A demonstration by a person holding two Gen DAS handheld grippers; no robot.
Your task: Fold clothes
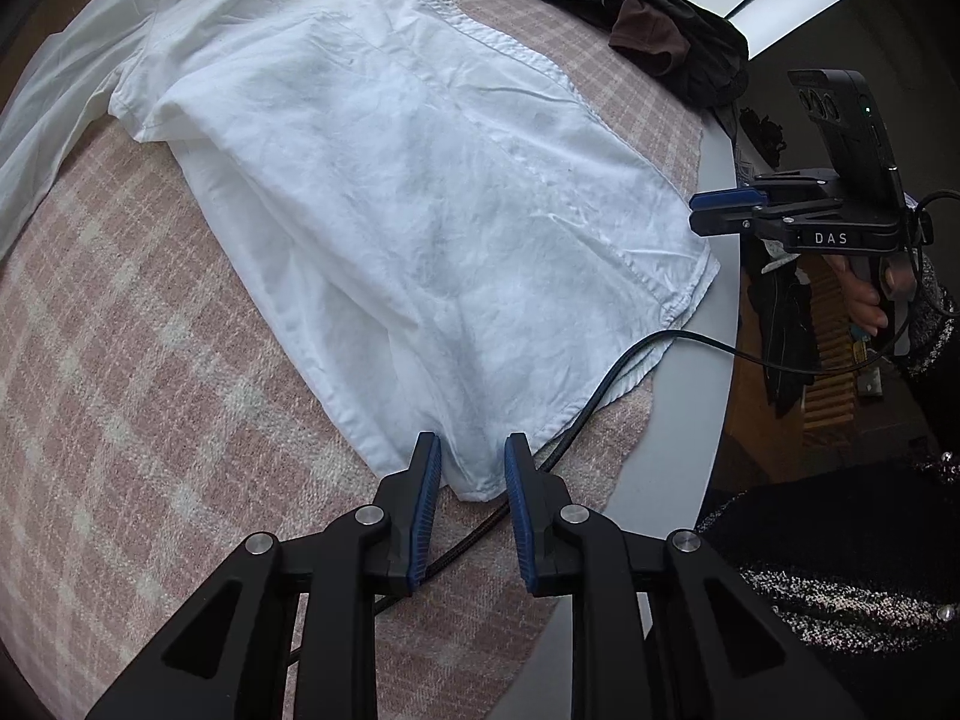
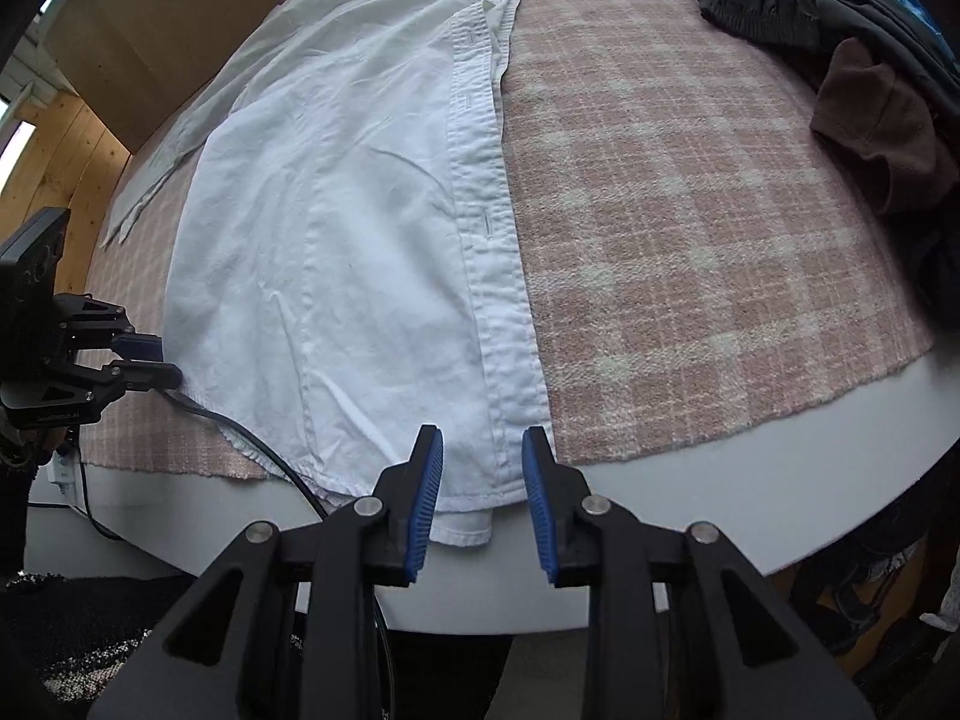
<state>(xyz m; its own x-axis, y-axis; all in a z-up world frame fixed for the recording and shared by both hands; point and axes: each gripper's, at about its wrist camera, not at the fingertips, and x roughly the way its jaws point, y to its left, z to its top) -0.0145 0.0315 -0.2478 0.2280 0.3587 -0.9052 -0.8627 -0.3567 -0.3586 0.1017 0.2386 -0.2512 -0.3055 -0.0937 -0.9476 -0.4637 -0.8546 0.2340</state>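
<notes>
- Left gripper (image 1: 471,468) has its jaws spread open, straddling the near hem corner of the white shirt (image 1: 384,198) without pinching anything. The right gripper (image 2: 482,468) is in the same state, gaping over the button-placket end of the hem right at the table edge (image 2: 690,480).
- Biggest worry, I reckon: the black cable (image 1: 600,396) runs across the hem between the two grippers. Close carelessly and you could grab cord along with cloth, or drag it into the fold.
- The hem corner on the right side hangs slightly past the blanket onto smooth white tabletop, so a sloppy pinch may catch only one layer and the fold goes crooked.
- Shirt is thin, crinkly woven cotton, lying mostly flat with soft creases; the placket is stiffer, with stitched buttonholes.
- Underneath sits a pink plaid blanket (image 2: 690,210), nubby and grippy, so it might lift with the shirt.
- Far back, a sleeve trails off left, and a dark clothes pile (image 2: 840,12) sits well apart.
</notes>
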